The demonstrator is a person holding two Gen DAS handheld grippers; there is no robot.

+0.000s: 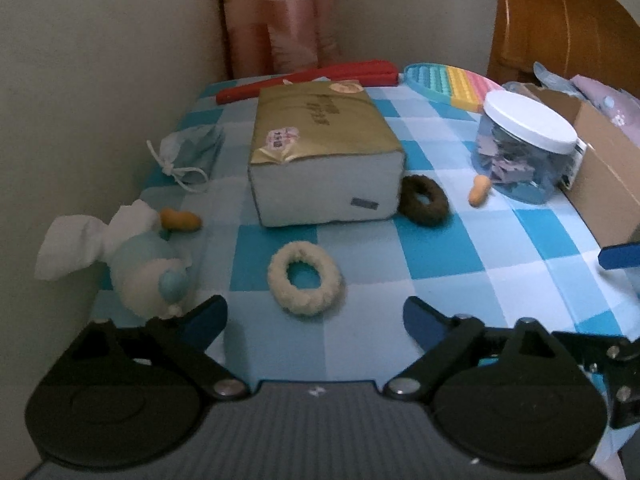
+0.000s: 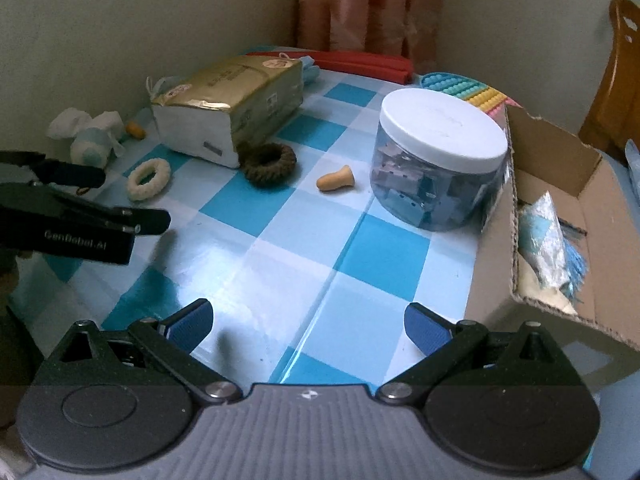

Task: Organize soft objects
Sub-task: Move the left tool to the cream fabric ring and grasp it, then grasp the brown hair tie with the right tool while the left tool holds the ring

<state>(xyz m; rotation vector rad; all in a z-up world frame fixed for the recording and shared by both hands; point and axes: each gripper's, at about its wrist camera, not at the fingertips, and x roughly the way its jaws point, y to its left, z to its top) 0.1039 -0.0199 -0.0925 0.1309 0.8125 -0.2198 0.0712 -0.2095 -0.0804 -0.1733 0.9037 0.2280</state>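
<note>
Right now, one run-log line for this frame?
phase: approach | left gripper: open, empty, above cream ring | right gripper: open, empty, over bare tablecloth | box: at right table edge

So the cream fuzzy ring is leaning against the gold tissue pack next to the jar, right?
Not quite: the dark brown ring leans against the gold tissue pack. The cream ring lies apart on the cloth, as the left wrist view shows.
</note>
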